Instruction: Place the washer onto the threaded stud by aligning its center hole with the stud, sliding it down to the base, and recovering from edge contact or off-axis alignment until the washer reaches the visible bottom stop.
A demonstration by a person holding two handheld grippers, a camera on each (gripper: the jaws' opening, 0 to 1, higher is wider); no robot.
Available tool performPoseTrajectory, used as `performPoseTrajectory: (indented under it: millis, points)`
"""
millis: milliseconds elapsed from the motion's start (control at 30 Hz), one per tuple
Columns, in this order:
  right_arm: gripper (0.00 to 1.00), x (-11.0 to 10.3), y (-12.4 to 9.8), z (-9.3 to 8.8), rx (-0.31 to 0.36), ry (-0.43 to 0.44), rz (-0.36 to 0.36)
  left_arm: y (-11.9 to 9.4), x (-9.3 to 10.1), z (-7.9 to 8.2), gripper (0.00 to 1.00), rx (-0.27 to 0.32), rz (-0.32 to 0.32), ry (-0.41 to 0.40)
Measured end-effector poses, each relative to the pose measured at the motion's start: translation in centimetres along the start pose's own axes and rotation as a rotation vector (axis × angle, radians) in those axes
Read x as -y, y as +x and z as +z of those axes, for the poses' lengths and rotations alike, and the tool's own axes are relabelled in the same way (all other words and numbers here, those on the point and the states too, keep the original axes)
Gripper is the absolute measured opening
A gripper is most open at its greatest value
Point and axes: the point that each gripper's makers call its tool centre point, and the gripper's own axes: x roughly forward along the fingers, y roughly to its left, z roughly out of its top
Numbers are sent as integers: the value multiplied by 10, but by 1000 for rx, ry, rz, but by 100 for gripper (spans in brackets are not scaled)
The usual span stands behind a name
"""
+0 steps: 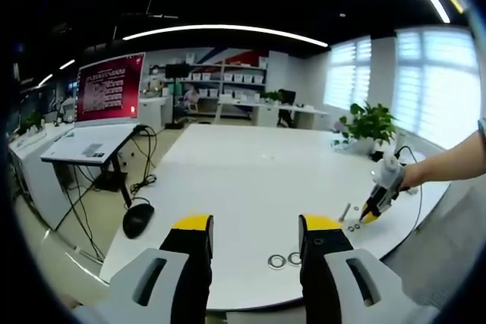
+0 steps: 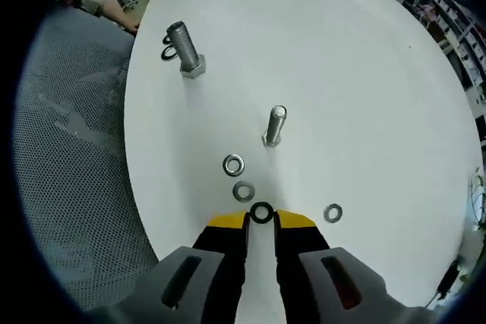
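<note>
While the left claw (image 1: pixel 253 242) hangs spread above the desk (image 1: pixel 250 165), the right claw (image 2: pixel 261 219) pinches a washer (image 2: pixel 261 212) near the stud (image 2: pixel 275 126).

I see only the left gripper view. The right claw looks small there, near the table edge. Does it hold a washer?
Observer: Yes. In the right gripper view, the right claw is shut on a dark washer at its tips.
Operator: Is the washer over the stud?
Observer: Not yet. The stud stands upright ahead of the tips, with two loose washers lying on the table between.
Operator: Is there another stud?
Observer: A larger bolt stands farther away, with a dark ring against its side.
</note>
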Motion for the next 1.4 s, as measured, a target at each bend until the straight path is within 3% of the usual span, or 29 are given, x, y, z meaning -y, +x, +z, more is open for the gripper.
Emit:
performPoseTrajectory:
  millis: [733, 1033, 1400]
  points:
    - [15, -2, -51, 40, 140, -17, -39, 1, 1, 0, 43, 3, -1, 1]
    - [15, 1, -53, 61, 174, -35, -58, 1, 0, 1, 43, 6, 0, -2]
    - [15, 4, -42, 68, 150, -68, -70, 1, 0, 0, 43, 2, 1, -1]
